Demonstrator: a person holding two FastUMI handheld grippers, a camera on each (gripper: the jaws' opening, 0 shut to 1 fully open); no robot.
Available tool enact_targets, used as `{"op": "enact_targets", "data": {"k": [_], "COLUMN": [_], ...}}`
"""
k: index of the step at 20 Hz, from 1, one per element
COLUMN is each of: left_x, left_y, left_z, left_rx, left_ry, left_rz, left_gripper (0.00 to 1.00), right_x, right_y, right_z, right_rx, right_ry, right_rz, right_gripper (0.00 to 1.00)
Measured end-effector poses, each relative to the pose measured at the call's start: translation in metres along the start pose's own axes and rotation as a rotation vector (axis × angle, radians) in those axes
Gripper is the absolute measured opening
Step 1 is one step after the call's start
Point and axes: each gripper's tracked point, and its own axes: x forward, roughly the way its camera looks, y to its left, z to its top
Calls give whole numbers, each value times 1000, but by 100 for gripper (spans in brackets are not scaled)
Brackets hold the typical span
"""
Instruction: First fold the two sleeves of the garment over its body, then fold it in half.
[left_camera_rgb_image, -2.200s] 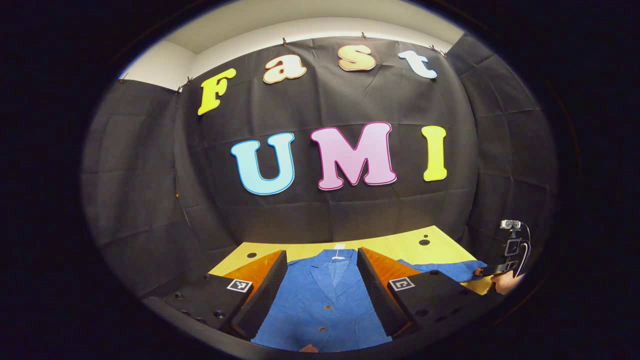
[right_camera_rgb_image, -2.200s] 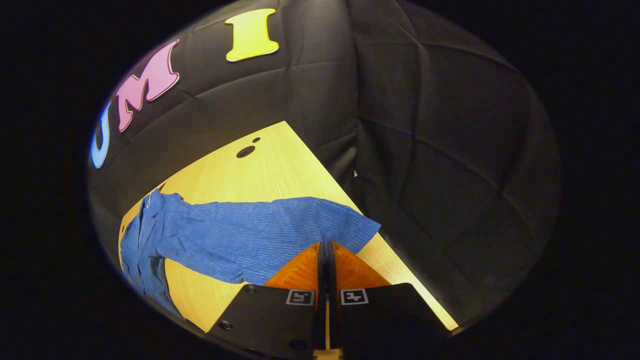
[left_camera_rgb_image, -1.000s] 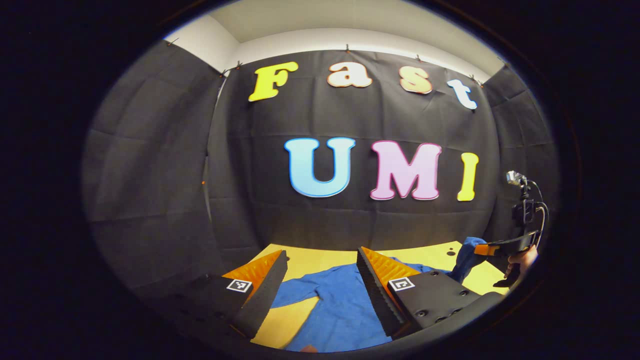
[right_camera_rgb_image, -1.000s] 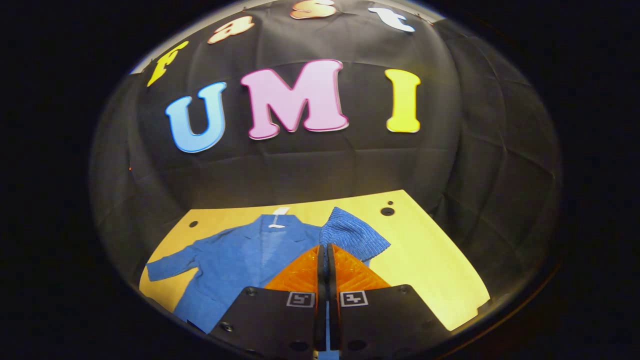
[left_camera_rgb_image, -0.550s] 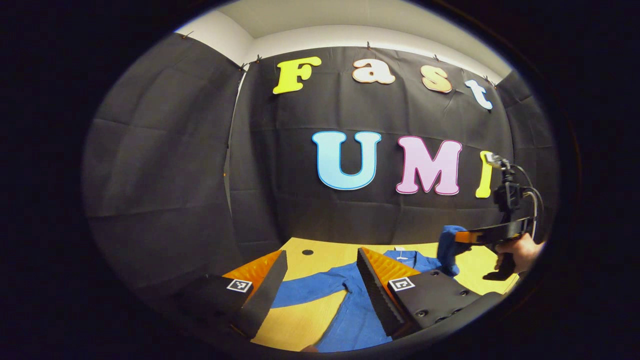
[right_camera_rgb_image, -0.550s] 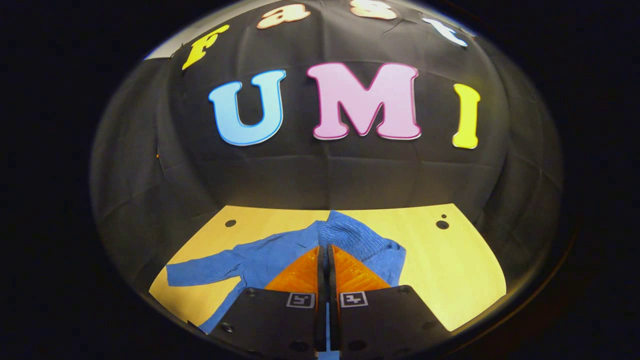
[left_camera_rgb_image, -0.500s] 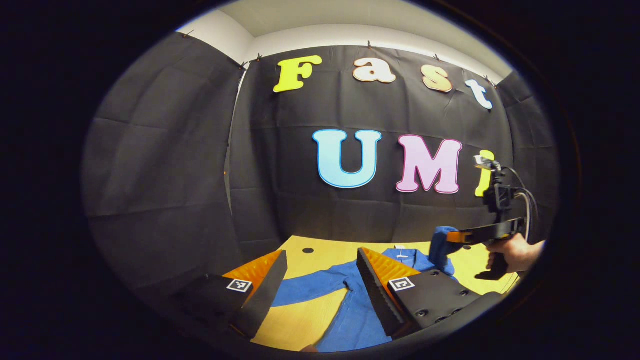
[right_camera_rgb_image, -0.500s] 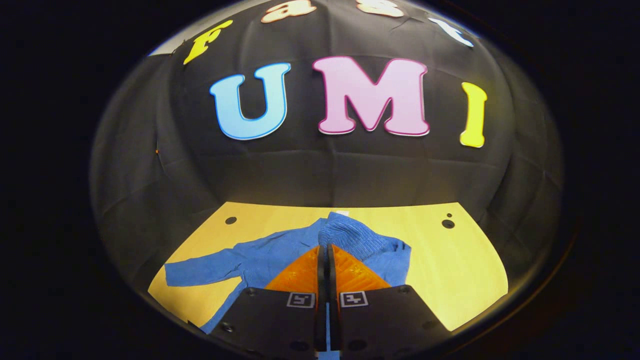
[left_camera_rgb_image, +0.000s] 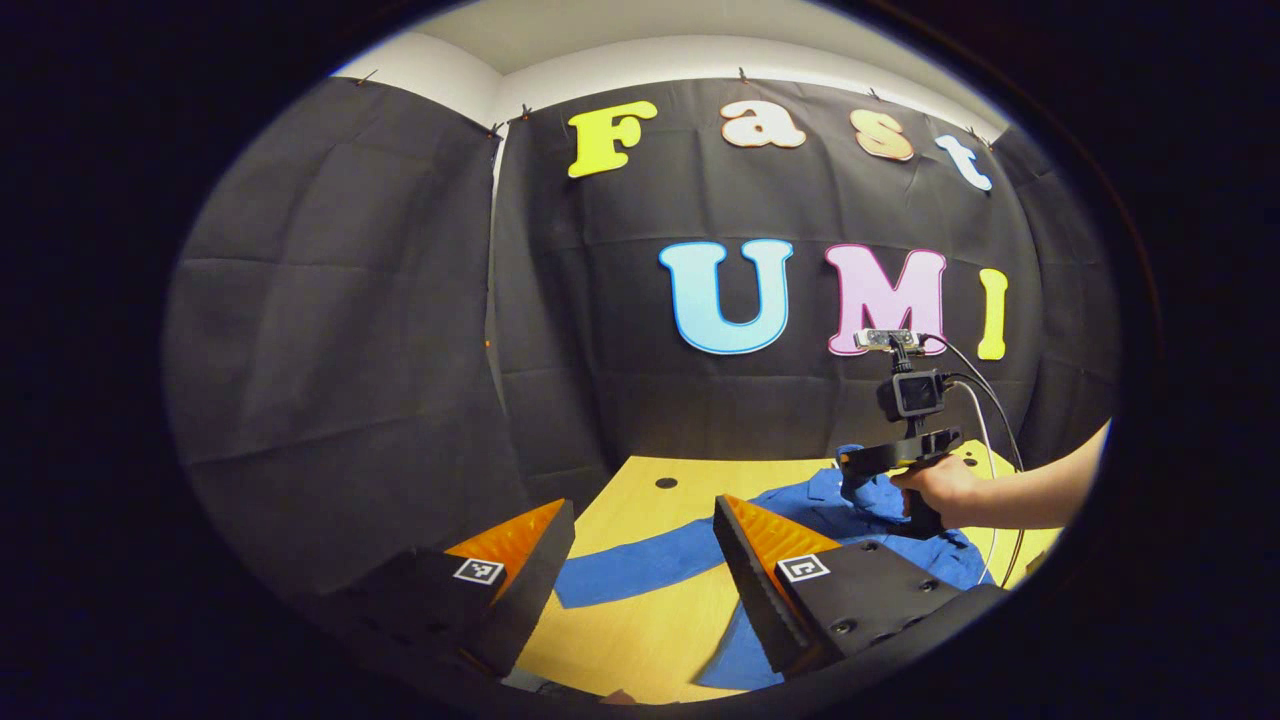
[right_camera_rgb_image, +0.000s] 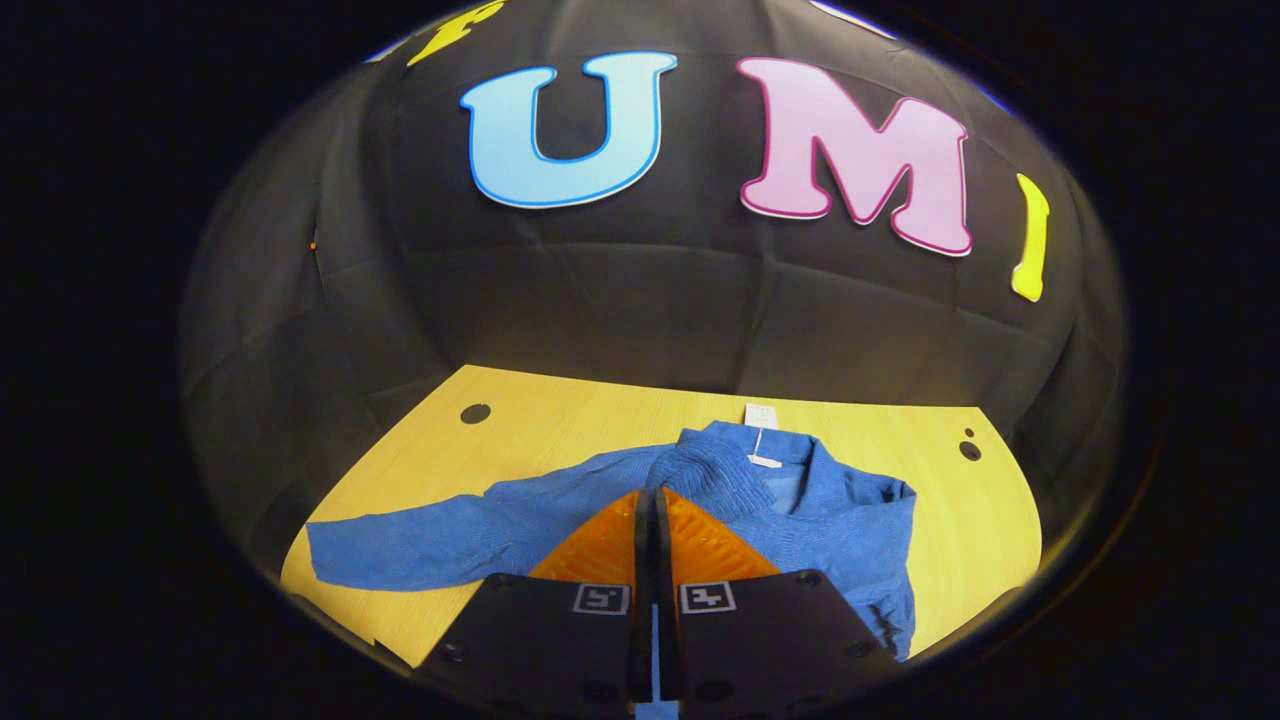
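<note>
Here the blue garment (right_camera_rgb_image: 840, 530) lies rumpled, one sleeve (right_camera_rgb_image: 700, 470) pinched in the right tool (right_camera_rgb_image: 655, 500), left tool (left_camera_rgb_image: 640, 540) wide.

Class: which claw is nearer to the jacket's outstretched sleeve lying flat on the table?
Left. The left claw hovers open just above the outstretched sleeve; the right claw is farther off over the jacket's body, shut on the other sleeve.

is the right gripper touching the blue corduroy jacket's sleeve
Touching. In the right gripper view the right gripper has its fingers closed together on the folded-over sleeve of the blue corduroy jacket, cloth pinched at their tips.
</note>
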Motion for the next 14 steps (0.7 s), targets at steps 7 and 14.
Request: {"op": "enact_targets", "data": {"k": [7, 14], "left_x": [6, 29], "left_y": [19, 5], "left_z": [-1, -16], "left_rx": [18, -37], "left_ry": [15, 32], "left_rz": [46, -2], "left_gripper": [82, 81], "right_x": [31, -8], "right_y": [57, 14], "right_z": [-19, 12], "right_rx": [46, 17], "right_ry": [50, -36], "right_rz": [126, 114], "right_gripper": [17, 39]}}
